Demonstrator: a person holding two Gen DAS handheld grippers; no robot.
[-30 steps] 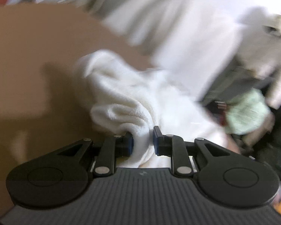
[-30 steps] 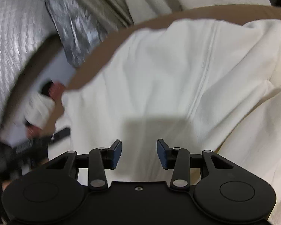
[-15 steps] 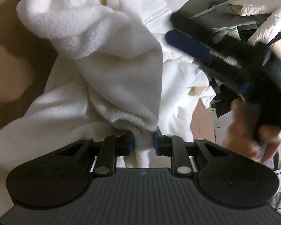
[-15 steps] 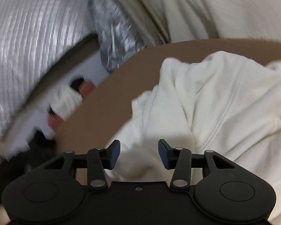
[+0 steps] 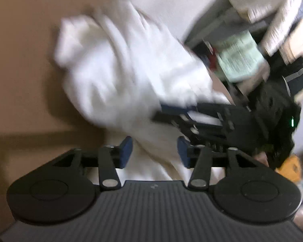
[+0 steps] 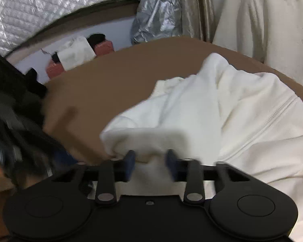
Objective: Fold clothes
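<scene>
Your left gripper [image 5: 154, 151], clamped on the white fleece jacket [image 6: 222, 109] half a second ago, now stands wide open while your right gripper [image 6: 150, 162], half-open, straddles its near fold, so the hold is passing across on the brown table [image 6: 115, 84].

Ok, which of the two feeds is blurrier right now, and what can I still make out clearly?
Left wrist view: heavy motion smear over the white garment and the clutter behind it; only the left gripper reads sharp. Right wrist view: clearer, the garment's zipper seam and the brown surface are readable, but the left edge is smeared.
</scene>
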